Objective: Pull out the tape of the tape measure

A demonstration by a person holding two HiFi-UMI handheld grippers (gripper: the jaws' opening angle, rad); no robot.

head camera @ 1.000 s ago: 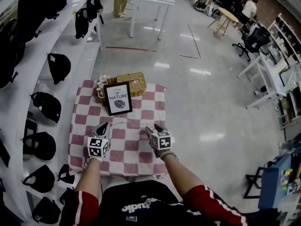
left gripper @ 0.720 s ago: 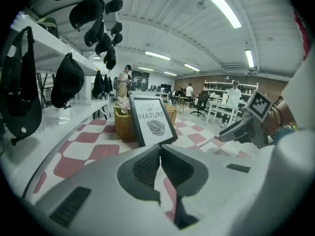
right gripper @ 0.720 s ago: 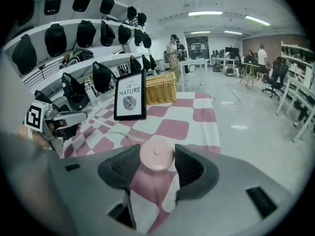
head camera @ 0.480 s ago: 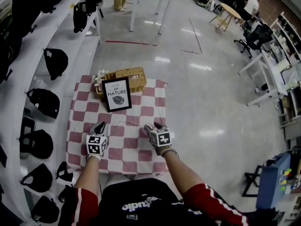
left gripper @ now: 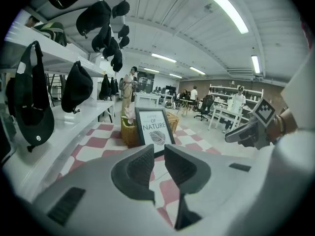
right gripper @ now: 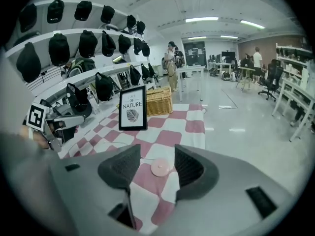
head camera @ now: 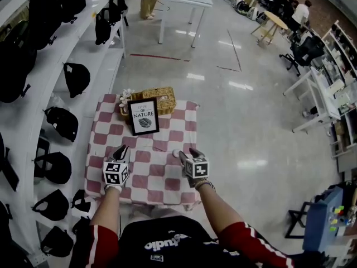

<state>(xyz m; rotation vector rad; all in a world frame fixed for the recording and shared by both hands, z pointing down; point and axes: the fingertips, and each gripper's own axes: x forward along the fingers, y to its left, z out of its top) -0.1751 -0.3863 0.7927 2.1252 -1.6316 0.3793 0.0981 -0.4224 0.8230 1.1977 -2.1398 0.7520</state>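
Right gripper [right gripper: 157, 150]: jaws stood apart, pads gripping nothing.
Tape measure [right gripper: 160, 167]: round and pink, lay flat on the checked cloth [right gripper: 170, 132], seen between the jaws.
Framed print [right gripper: 133, 108]: upright farther back, with the wicker basket [right gripper: 158, 100] just behind it.
Left gripper [right gripper: 78, 119]: over the cloth's left side.
Black caps [right gripper: 59, 45]: hung in rows along the left wall.

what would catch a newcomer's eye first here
The red-and-white checked tablecloth fills the middle of the head view, a framed "OF NATURE" print standing before a wicker basket at its far edge. Black caps line the white shelves on the left, and a pink tape measure lies on the cloth ahead of the right hand-held gripper.
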